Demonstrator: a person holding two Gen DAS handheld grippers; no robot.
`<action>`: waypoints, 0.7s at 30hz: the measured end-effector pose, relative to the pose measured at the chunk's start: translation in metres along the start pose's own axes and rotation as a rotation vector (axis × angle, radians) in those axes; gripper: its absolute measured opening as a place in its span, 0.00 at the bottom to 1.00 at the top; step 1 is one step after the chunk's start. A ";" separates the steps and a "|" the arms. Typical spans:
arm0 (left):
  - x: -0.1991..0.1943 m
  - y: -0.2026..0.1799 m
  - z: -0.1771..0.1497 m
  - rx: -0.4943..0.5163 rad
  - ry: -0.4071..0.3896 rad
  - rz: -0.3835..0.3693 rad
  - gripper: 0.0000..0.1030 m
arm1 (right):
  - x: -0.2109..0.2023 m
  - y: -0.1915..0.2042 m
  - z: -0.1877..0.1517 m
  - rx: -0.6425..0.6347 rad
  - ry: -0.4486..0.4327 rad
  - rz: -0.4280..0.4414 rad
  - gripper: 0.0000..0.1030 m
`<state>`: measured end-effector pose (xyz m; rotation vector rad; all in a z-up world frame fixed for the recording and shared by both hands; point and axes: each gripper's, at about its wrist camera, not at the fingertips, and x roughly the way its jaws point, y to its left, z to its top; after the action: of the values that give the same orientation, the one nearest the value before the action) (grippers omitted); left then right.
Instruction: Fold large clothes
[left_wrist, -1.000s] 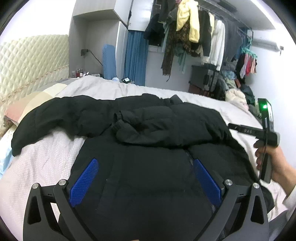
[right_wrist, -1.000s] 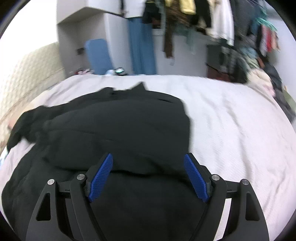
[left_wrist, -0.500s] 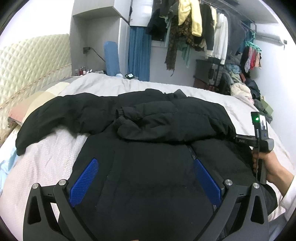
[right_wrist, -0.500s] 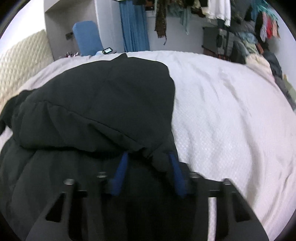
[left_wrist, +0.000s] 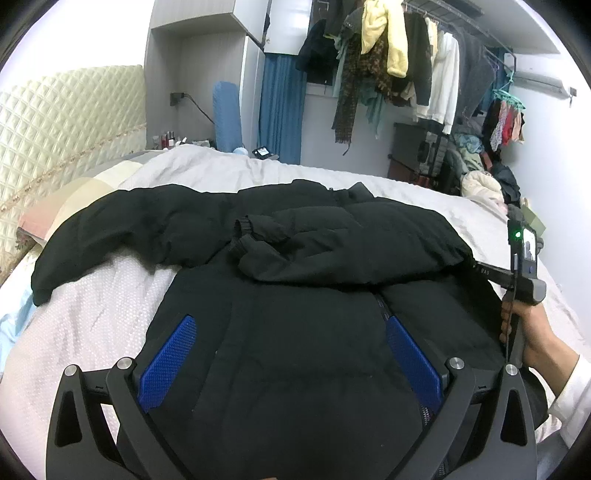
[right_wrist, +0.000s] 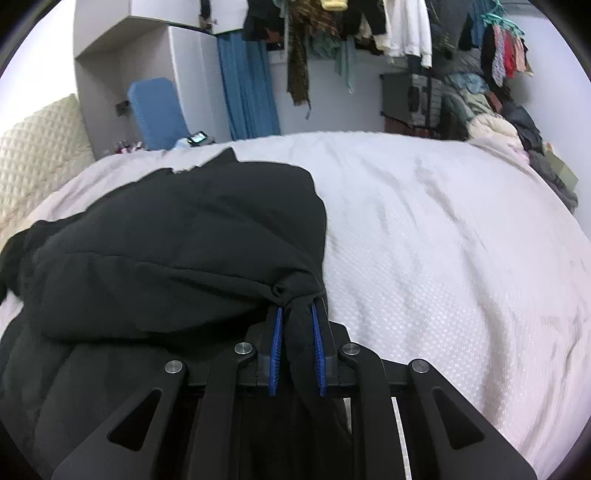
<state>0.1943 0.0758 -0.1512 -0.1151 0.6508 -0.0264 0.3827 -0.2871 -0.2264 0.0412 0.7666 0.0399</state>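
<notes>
jacket (right_wrist: 166, 236) edge – between closing right jaws

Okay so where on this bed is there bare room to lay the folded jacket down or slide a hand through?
The widest bare stretch of white bedspread lies right of the black jacket, out to the clothes heap. A smaller patch sits under the outstretched sleeve. The middle is crowded: the right gripper is closing on the jacket's edge.

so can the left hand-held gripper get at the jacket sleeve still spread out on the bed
Probably yes: the left hand-held gripper hangs open over the black jacket, and nothing lies on the spread sleeve.
</notes>
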 end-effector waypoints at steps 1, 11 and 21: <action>0.000 0.000 0.000 0.001 0.001 0.000 1.00 | 0.004 -0.002 -0.001 0.007 0.012 -0.008 0.13; -0.008 0.000 0.001 0.014 -0.036 0.028 1.00 | -0.051 0.013 0.005 -0.016 0.014 0.055 0.16; -0.022 -0.001 -0.002 0.022 -0.065 0.057 1.00 | -0.133 0.057 -0.003 0.013 -0.075 0.188 0.16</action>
<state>0.1751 0.0760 -0.1394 -0.0757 0.5888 0.0254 0.2836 -0.2369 -0.1340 0.1261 0.6859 0.2114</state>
